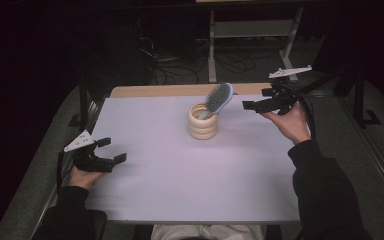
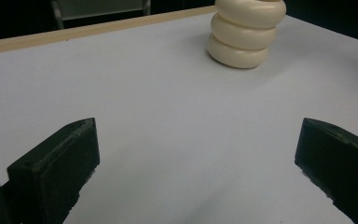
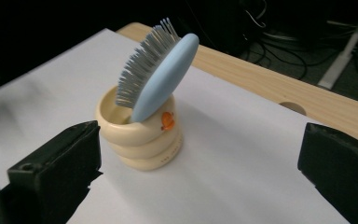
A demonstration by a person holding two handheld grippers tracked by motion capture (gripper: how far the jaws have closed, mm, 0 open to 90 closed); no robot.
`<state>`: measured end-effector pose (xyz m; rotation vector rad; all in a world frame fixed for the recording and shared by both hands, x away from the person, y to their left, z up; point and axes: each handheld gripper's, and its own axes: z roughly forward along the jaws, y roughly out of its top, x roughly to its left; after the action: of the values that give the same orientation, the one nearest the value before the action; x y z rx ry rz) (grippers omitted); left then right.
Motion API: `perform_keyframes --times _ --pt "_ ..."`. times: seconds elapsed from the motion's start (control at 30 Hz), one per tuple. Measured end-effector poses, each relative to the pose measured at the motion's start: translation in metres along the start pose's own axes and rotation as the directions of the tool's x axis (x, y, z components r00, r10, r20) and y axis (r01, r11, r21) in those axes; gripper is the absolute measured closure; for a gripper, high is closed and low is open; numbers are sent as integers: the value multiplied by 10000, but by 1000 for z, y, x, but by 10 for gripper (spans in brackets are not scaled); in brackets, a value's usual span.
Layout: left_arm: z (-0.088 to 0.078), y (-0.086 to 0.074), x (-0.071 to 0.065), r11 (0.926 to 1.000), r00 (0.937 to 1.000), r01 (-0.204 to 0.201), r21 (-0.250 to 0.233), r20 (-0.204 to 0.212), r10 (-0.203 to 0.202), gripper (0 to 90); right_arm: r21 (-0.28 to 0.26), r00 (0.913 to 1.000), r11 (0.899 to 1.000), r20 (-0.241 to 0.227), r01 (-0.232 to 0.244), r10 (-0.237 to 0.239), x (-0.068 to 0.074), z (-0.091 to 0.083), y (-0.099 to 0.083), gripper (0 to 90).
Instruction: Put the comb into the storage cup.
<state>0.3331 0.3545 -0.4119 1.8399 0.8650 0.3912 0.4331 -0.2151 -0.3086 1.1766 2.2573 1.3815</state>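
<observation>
Left tongs (image 1: 114,150) are sitting low over the near-left part of the tabletop (image 1: 180,165), jaws spread wide and gripping nothing; a hand is holding them from below. In the left gripper view these tongs (image 2: 196,154) are showing bare white surface between the jaws, with the cream ringed cup (image 2: 245,31) standing well ahead toward the far edge. That view is cutting the cup off at the top, so its contents are not visible there.

Centre: in the high view the cup (image 1: 203,121) is standing upright on the tabletop's far half, a blue hairbrush (image 1: 218,99) resting in it, handle down, head leaning out over the rim toward the right. The right gripper view is adding detail the high view lacks: the brush's (image 3: 161,74) bristles are facing away from the leaning side, and the cup (image 3: 142,135) is carrying a small orange mark on its front, possibly a face, though it is too small to say.

Right tongs (image 1: 257,99) are hovering near the far-right part of the tabletop, just beside the brush head but apart from it, jaws spread wide and holding nothing. In their own view these tongs (image 3: 198,172) are framing the cup and brush between the jaws, no contact.
</observation>
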Motion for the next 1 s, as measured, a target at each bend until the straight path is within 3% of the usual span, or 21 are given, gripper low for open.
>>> perform_keyframes --times 0.47,1.0 --pt "0 -1 0 9998 9998 183 1 80 -183 0 -165 9991 9997 378 -166 173 -16 -20 -29 0" --pt "1 0 0 9998 9997 204 -58 158 -203 0 -71 9991 10000 413 -59 62 -10 -24 -60 0"
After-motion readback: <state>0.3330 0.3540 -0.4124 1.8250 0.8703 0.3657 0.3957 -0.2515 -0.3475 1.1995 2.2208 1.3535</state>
